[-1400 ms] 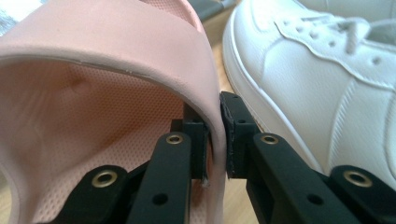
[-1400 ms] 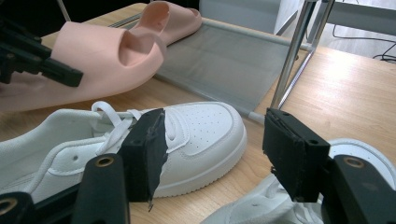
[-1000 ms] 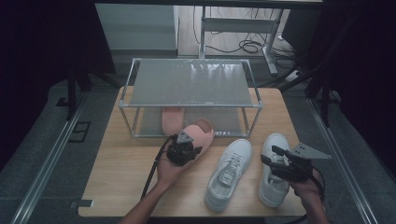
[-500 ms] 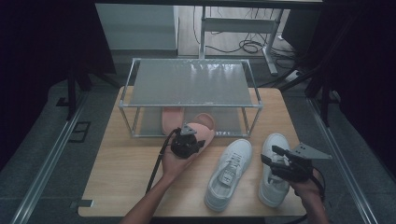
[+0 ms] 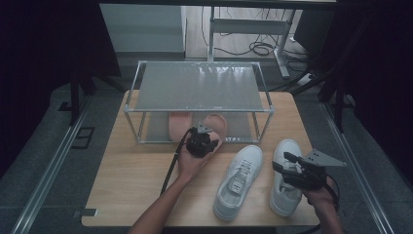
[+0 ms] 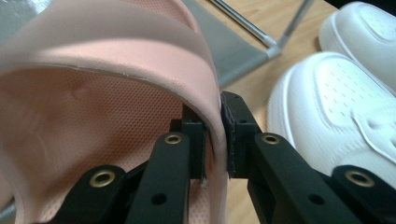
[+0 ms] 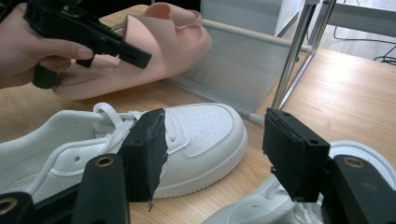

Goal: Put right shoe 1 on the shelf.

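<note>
On the table (image 5: pixel 136 195): a wire rack (image 5: pixel 197 87) with a grey shelf stood at the far side, two white sneakers lay in front of it toward the right.
Left hand-held gripper (image 5: pixel 207 139): its jaws were pinched almost together on the side wall of a pink slipper (image 6: pixel 93 93), one pad inside the strap, the other outside, both pressing on the rubber.
Pink slipper, place: it was held at the front edge of the rack's lower shelf, toe pointing in under the rack, with the heel end toward the person's left hand (image 5: pixel 192 161).
Second pink slipper (image 5: pixel 179 126): it lay on the lower shelf of the rack, just left of the held one.
Right hand-held gripper (image 7: pixel 212 149): its jaws stood wide apart with nothing between the pads; it hovered over the right white sneaker (image 5: pixel 285 180).
Left white sneaker (image 5: pixel 238 180): it lay flat on the table, toe toward the rack, just beside the right one and near the held slipper.
Right hand (image 5: pixel 321 195): it was at the near right corner of the table.
</note>
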